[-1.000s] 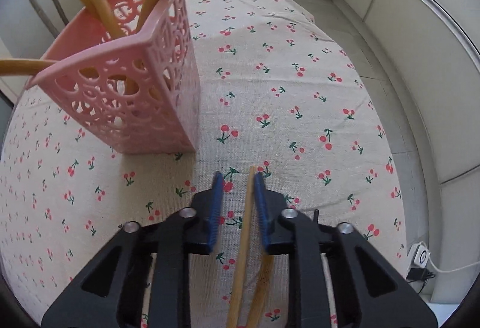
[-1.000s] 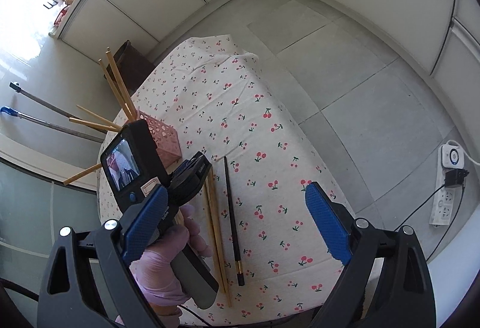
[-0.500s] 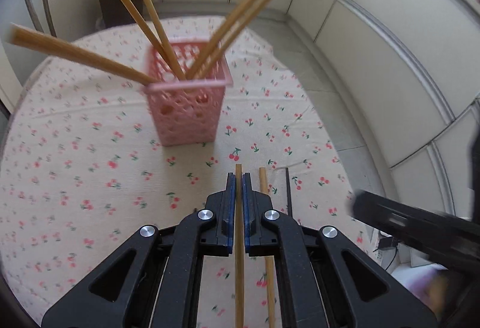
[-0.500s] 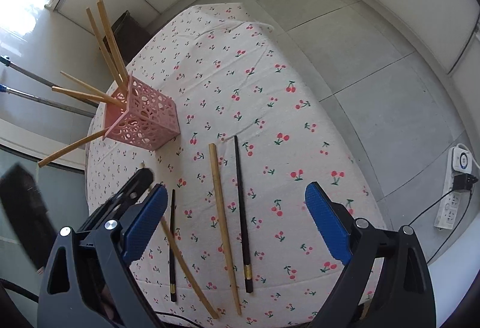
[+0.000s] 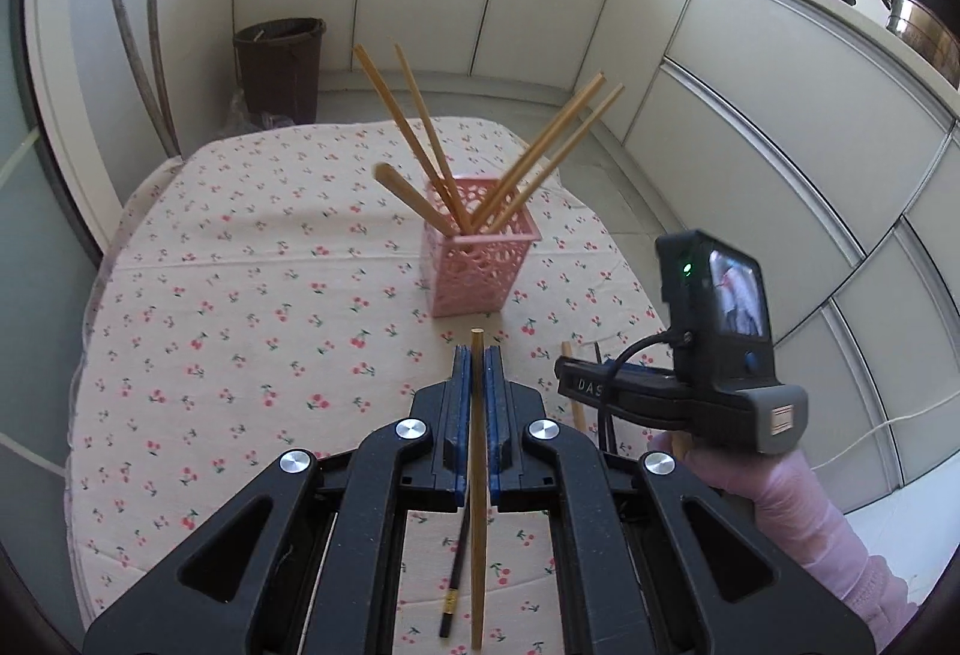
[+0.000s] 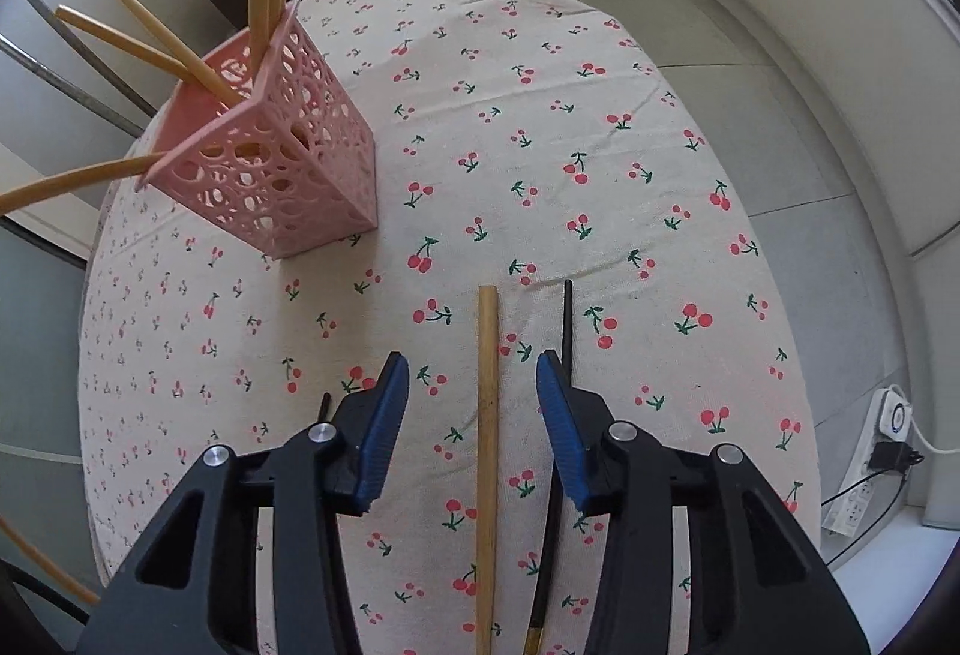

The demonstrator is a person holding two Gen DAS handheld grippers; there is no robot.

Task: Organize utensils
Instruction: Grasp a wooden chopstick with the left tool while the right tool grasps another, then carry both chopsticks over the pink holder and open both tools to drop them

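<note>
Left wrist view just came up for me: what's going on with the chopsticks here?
The left gripper is shut on a light wooden chopstick, raised above the cherry-print tablecloth and pointing toward the pink perforated plastic holder, which already has five wooden chopsticks leaning in it. The right gripper is open, its fingers either side of another light wooden chopstick lying on the cloth, not yet gripped. A thin black chopstick lies just right of that one.

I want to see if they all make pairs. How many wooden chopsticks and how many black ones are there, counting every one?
wooden chopsticks: 7 (5 in the pink holder, 1 in the left gripper, 1 lying loose)
black chopsticks: 2
Total: 9
</note>
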